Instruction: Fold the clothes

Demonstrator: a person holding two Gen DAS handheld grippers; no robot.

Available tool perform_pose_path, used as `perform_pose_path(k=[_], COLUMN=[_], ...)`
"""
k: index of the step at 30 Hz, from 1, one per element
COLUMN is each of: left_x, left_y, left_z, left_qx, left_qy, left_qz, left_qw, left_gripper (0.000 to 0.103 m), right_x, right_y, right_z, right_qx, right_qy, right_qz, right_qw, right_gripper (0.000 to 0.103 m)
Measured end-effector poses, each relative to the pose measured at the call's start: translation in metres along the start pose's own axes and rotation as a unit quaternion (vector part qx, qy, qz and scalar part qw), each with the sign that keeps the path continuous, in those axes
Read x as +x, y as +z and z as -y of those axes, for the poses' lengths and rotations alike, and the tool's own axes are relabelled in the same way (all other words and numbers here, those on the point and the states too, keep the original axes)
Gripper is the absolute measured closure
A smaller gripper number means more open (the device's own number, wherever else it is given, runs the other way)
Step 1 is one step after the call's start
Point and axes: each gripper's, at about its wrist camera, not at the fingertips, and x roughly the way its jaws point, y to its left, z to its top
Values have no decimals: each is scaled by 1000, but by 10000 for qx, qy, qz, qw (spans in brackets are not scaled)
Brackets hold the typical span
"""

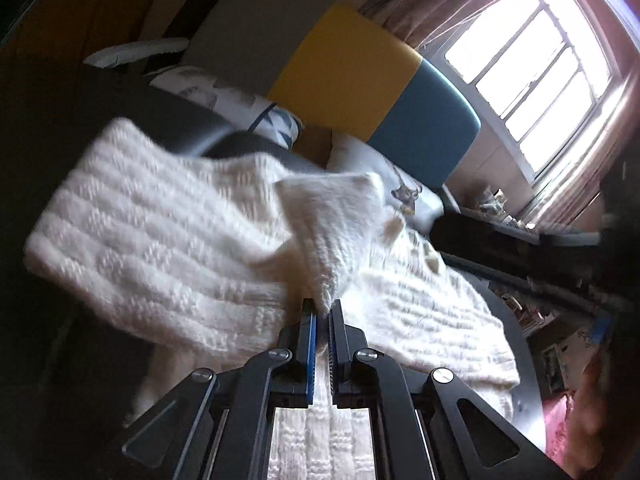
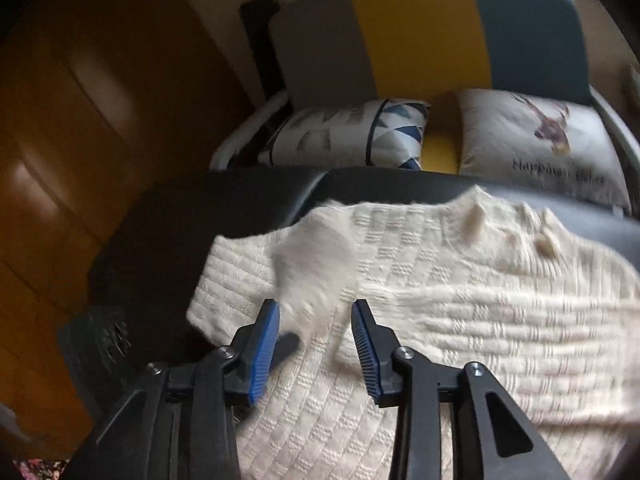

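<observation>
A bedroom-like corner, window glare on the right, a wooden wardrobe [image 2: 60, 140] on the left, and beyond the work surface a chair with a grey, yellow and teal back [image 2: 420, 28] holding two printed cushions [image 2: 532, 140]. The surface itself is a dark padded top [image 2: 168, 240], and across it sprawls the task's thing: a white knit sweater [image 2: 460, 300], toggle-like buttons showing at its far edge.

Left gripper [image 1: 323, 312] is pinched narrow on a flap of the knit, fabric caught right between the blue pads, and the flap rises up and away from the tips, a lifted fold standing above the rest of the garment. To its left, a long ribbed panel [image 1: 152, 232], a sleeve by the look of it, runs slantwise away toward the far left.

Right gripper [image 2: 316, 324] stands wide, nothing clamped. A blurred bit of white knit [image 2: 316, 256] sits just beyond its tips, between them and slightly left of centre.

So the relation that matters: the body of the sweater stretches off to the right from both tools, while the lifted piece hangs at the left end. Left has the cloth; right is merely near it. Whether that flap is going over or coming back, I cannot judge.
</observation>
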Motion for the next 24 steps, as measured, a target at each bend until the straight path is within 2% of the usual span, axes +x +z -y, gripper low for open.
perform_pose_path(k=[3,4,7,8,12,17,24], left_x=[9,10,12,13,17,17,17], left_y=[-8,-10,-12,-12,-17,-21,-23], left_z=[1,1,3,4,9,16,12], left_qx=[-26,-18,18,36,252,446,324], left_qy=[31,39,-31,-36,-158,-290,-340], left_qz=[-73,-89,-96,-102,-191,-235,-295], left_qw=[10000,10000,9999,9999,9994,9983,9985], left_gripper=[98,98,98,98,98,97,97], right_x=[19,27,50,56,62,75,71], right_y=[7,7,3,1,-4,-10,-16], right_z=[-21,-23,-12,-6,9,25,35], right_qx=[-520,-514,-11,208,681,1147,1576], right_qy=[-657,-822,-843,-719,-375,-506,-387], right_qz=[-398,-558,-1067,-1145,-975,-1180,-805], right_qw=[9957,9937,9907,9906,9922,9851,9835], right_gripper=[63,63,63,63,63,62,62])
